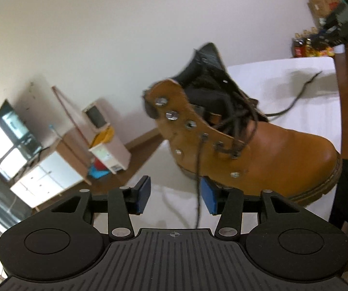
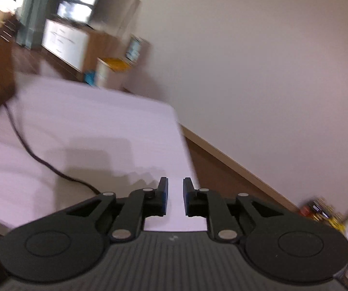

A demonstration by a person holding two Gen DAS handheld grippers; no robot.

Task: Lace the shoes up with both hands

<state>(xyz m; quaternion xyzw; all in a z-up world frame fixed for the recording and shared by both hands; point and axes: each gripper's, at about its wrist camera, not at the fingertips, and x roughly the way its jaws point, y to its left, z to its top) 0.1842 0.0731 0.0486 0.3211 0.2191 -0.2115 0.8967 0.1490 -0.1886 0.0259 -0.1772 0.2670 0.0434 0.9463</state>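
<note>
Left wrist view: a tan leather boot stands on a white tabletop, its toe toward the right of the frame and its dark tongue and collar raised toward the wall. Metal eyelets run down the near flap. A dark lace leaves one of the lower eyelets and hangs slack in front of the boot, passing between the blue pads of the left tongs. The jaws stand about half open; the strand lies close to the right-hand pad, but neither pad presses on it, so nothing is held. A second length of lace trails from the upper eyelets across the tabletop behind the boot. At the upper right corner a dark device with a green light is partly visible; what it is cannot be told.

Right wrist view, blurred: the right tongs hang over the near corner of the white tabletop, jaws parted by a narrow gap with only bare surface between the pads. A dark lace snakes across the tabletop from the left edge to a point beneath the left finger linkage. The boot itself lies outside this view.
</note>
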